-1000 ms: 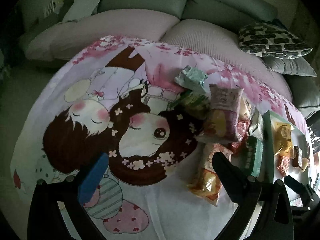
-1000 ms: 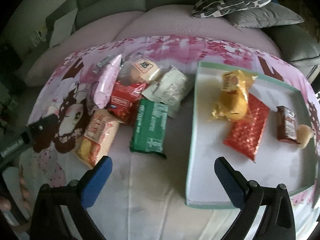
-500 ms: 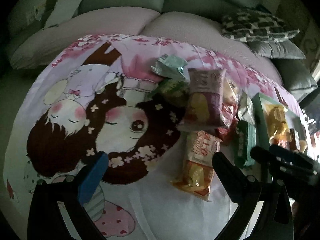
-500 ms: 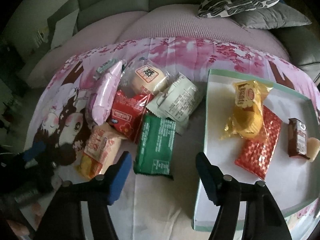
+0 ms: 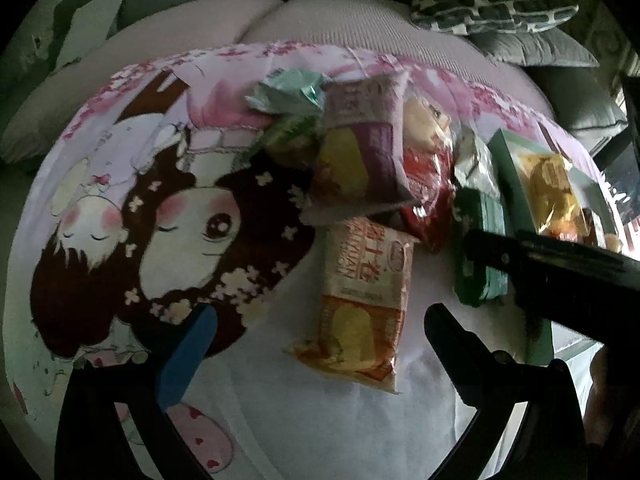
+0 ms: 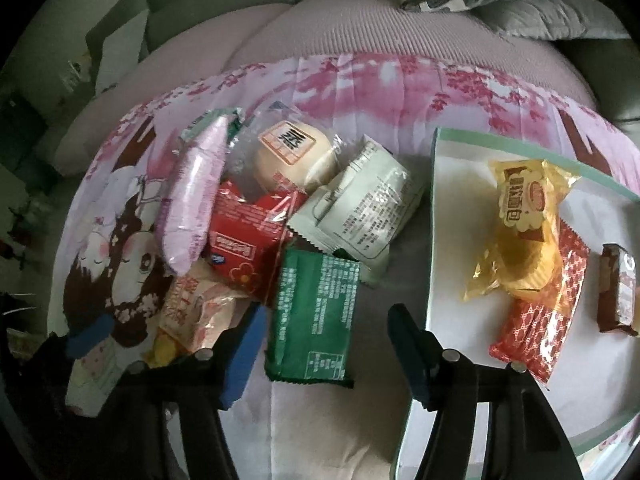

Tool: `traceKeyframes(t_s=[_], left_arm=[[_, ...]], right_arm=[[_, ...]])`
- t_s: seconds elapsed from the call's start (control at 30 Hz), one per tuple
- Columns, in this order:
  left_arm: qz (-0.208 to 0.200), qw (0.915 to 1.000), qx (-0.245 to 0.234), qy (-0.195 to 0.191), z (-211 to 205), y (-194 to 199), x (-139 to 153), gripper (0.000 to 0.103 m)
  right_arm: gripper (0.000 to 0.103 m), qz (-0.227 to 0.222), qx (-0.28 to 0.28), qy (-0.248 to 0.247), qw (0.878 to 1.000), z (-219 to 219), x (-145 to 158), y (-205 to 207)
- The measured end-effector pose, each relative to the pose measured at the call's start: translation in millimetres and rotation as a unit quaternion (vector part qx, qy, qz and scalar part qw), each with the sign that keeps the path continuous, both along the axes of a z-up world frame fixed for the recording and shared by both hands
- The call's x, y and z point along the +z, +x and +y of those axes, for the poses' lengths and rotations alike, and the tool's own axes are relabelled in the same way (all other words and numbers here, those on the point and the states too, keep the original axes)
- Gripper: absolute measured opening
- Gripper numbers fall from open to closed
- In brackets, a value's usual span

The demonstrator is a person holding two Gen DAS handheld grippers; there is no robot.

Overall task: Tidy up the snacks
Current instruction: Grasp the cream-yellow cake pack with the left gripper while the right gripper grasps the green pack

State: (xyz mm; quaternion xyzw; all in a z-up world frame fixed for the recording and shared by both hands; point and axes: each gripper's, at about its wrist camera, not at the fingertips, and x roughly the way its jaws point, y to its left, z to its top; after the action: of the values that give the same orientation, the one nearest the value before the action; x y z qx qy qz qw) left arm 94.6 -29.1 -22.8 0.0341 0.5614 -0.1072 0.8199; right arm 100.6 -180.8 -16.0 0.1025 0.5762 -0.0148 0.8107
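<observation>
Closing my right gripper [image 6: 324, 344] around the flat green foil snack packet [image 6: 314, 316] on the cartoon-print bench cloth [image 6: 360, 92], pads not yet pressing; my left gripper [image 5: 316, 354] hangs wide. Next comes the lift into the mint-rimmed white tray [image 6: 452, 216] alongside.

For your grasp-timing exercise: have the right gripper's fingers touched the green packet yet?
Apart. In the right wrist view the closing right gripper straddles the green packet, with cloth visible between each pad and the packet's edges.
</observation>
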Motion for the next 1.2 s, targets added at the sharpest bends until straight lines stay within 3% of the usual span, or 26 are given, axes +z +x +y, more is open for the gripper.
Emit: traceKeyframes(t_s=[0.27, 0.43, 0.63, 0.77, 0.97, 1.2], left_arm=[[0.017, 0.9998, 0.000, 0.000, -4, 1, -13, 0.101], [0.027, 0.9996, 0.001, 0.000, -3, 4, -20, 0.093], [0.020, 0.9998, 0.001, 0.000, -3, 5, -20, 0.083], [0.018, 0.9998, -0.008, -0.003, -7, 4, -18, 0.070], [0.013, 0.9998, -0.016, -0.008, -13, 0, -16, 0.057], [0.010, 0.9998, -0.016, -0.011, -12, -4, -11, 0.049]], right_arm=[[0.065, 0.014, 0.007, -0.002, 1.000, 4, -10, 9], [0.064, 0.016, 0.012, -0.011, 1.000, 8, -16, 10], [0.050, 0.017, 0.005, -0.011, 1.000, 8, -21, 12], [0.045, 0.018, 0.004, -0.007, 1.000, 7, -19, 12], [0.042, 0.017, 0.004, -0.001, 1.000, 3, -11, 3], [0.042, 0.014, 0.008, 0.004, 1.000, 9, 1, -9]])
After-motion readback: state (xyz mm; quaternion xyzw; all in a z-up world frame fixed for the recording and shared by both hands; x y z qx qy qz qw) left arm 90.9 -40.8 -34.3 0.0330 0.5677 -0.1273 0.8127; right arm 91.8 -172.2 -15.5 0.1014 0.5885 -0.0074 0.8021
